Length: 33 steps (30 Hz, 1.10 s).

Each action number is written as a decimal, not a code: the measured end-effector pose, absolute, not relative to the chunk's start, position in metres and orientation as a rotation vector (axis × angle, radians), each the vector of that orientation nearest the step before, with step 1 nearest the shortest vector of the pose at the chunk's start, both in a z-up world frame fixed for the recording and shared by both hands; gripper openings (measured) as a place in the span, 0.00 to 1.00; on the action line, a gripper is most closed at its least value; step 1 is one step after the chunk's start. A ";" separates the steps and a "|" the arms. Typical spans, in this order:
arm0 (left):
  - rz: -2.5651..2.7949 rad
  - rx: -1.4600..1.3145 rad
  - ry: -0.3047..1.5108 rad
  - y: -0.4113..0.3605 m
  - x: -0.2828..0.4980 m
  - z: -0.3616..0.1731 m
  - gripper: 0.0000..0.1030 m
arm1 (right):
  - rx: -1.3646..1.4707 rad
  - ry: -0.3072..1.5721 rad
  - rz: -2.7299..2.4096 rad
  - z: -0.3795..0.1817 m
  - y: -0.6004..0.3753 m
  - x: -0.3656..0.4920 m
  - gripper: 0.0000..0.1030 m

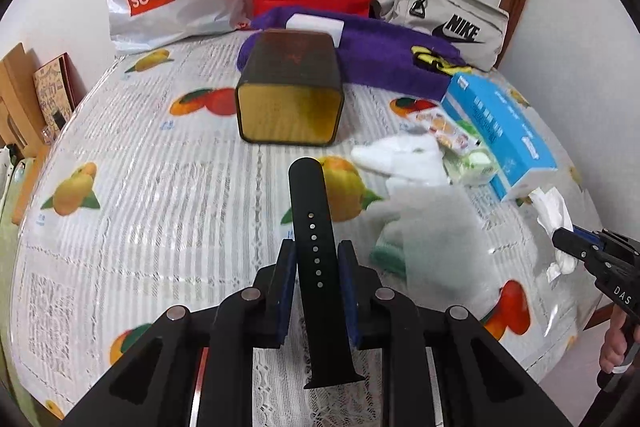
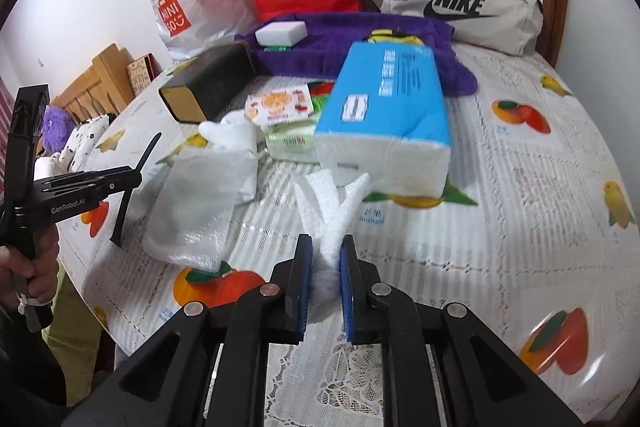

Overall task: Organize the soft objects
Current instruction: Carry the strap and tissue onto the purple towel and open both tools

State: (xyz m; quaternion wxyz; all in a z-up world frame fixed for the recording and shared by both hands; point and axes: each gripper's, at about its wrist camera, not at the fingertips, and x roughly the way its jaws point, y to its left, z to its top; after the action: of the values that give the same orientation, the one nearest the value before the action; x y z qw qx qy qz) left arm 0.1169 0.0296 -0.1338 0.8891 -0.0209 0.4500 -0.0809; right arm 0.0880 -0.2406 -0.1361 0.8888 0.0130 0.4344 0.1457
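While left gripper is clenching the black watch strap, long axis running 12 to 6 through its jaws, the open tin box is sitting at 12 on the counter; right gripper is pinching a white tissue, blue tissue pack at 12. Readable: MINISO, Hi 海底捞, NIKE, GenRobot.AI

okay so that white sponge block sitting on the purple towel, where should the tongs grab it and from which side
Grip the white sponge block across its two short ends, coming down from above. It lies flat on the purple towel with its top face bare, and from above the tongs would probably clear the dark tin in front.
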 end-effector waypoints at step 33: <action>-0.195 -0.065 0.862 0.031 0.212 -0.062 0.20 | 0.029 0.833 0.309 -0.064 -0.253 0.190 0.13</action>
State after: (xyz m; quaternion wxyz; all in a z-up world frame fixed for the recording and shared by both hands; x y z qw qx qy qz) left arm 0.2122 0.0308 -0.0616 0.9034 -0.0316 0.4172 -0.0941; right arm 0.1901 -0.2532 -0.0642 0.9029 0.0142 0.4027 0.1494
